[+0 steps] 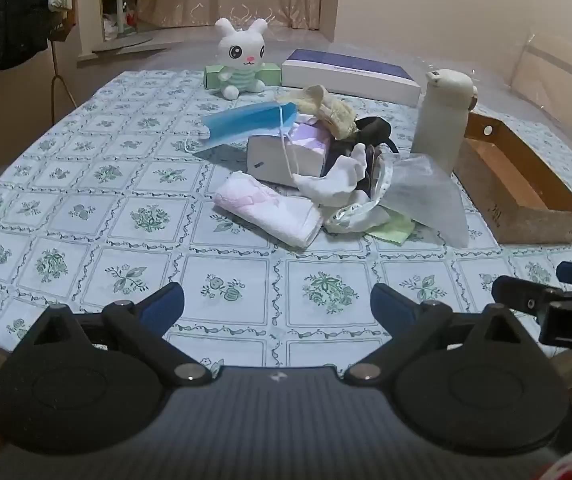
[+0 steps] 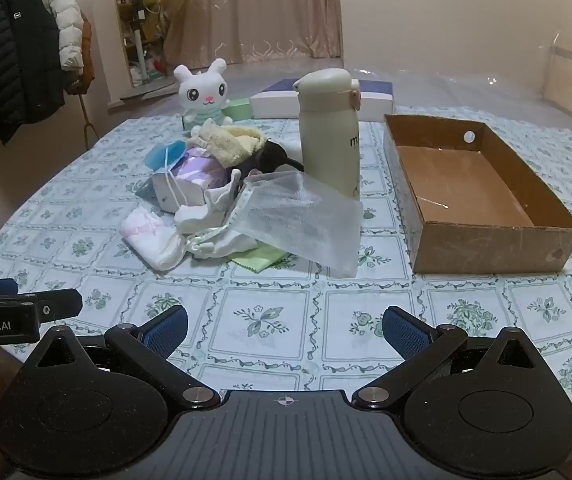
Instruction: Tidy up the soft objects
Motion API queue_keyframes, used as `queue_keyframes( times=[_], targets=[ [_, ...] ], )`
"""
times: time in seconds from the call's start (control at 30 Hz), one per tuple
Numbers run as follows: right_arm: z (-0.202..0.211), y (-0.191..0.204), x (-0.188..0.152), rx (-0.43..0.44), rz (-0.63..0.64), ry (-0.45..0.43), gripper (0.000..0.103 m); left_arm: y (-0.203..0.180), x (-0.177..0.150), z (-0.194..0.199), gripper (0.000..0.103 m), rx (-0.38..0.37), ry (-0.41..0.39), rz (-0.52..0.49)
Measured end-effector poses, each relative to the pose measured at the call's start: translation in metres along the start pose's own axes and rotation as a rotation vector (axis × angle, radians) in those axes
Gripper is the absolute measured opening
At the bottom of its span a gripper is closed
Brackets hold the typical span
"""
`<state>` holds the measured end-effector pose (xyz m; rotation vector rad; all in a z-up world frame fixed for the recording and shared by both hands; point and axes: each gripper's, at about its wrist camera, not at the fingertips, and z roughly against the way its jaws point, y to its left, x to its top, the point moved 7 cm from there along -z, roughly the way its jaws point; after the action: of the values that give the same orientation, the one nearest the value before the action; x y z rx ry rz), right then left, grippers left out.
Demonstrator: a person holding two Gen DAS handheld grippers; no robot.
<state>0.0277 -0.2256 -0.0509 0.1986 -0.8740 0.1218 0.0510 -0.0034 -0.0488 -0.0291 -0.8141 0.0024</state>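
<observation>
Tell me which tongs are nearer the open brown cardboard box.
Right. The right tongs hover open over the tablecloth, the open brown cardboard box just ahead to their right. The left tongs, also open, sit farther left, facing the pile of soft items.

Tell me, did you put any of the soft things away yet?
Not yet. The cardboard box is empty. Both grippers, left and right, are open and hold nothing. The mask, folded towel, socks and the other soft things lie in a pile beside the bottle.
</observation>
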Motion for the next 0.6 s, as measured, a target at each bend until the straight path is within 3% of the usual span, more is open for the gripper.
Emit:
queue_keyframes(
  times=[0.6],
  targets=[
    [-0.001,-0.001,0.000,0.000,0.000,0.004,0.103,0.000,-0.001,-0.001,0.099,-0.015,-0.006,0.017]
  ],
)
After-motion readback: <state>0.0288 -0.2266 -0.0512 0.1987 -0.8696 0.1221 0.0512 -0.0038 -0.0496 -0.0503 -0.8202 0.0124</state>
